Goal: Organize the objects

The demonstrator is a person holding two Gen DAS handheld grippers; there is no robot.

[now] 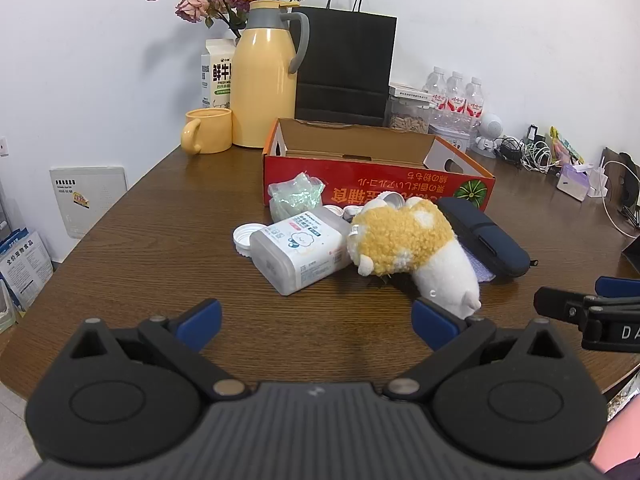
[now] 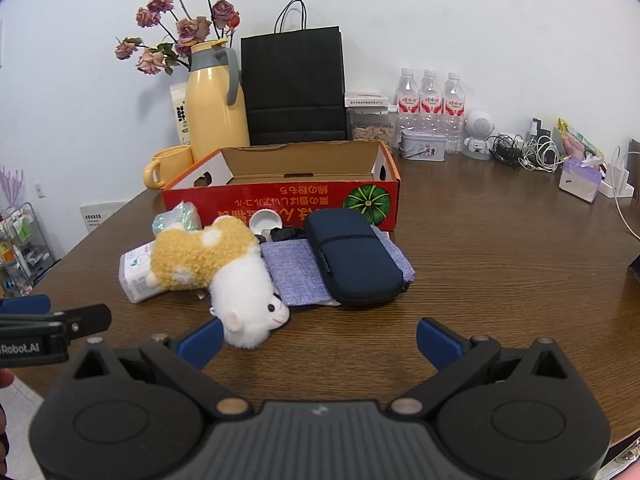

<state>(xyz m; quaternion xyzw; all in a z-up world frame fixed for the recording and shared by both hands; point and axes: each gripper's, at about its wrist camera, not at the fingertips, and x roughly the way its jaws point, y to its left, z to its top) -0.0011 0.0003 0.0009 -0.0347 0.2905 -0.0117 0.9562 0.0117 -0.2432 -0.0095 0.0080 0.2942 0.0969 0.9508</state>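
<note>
- We hold both grippers low over the near edge of the surface, and each has its fingers spread as wide as they go with nothing between them — the left gripper and the right gripper are both empty.
- The things to tidy lie heaped at 12 o'clock from us, just in front of the open red box: a plush sheep, a dark zip case on a lilac cloth, a white tissue pack, a glittery bag and loose white lids.
- The sheep's head sits just beside the right gripper's 9 o'clock finger; a careless advance could shove it and drag the pile along.
- Lifting the case may pull the cloth with it, since the case rests on it.
- The lids are light and round — we judge a nudge could send them rolling off the surface.
- The two grippers sit near each other, so reaching for the same item risks a knock.
- We cannot see the box floor behind its front wall, nor what lies under the sheep.
- A small black item by the case is too tangled to name.
</note>
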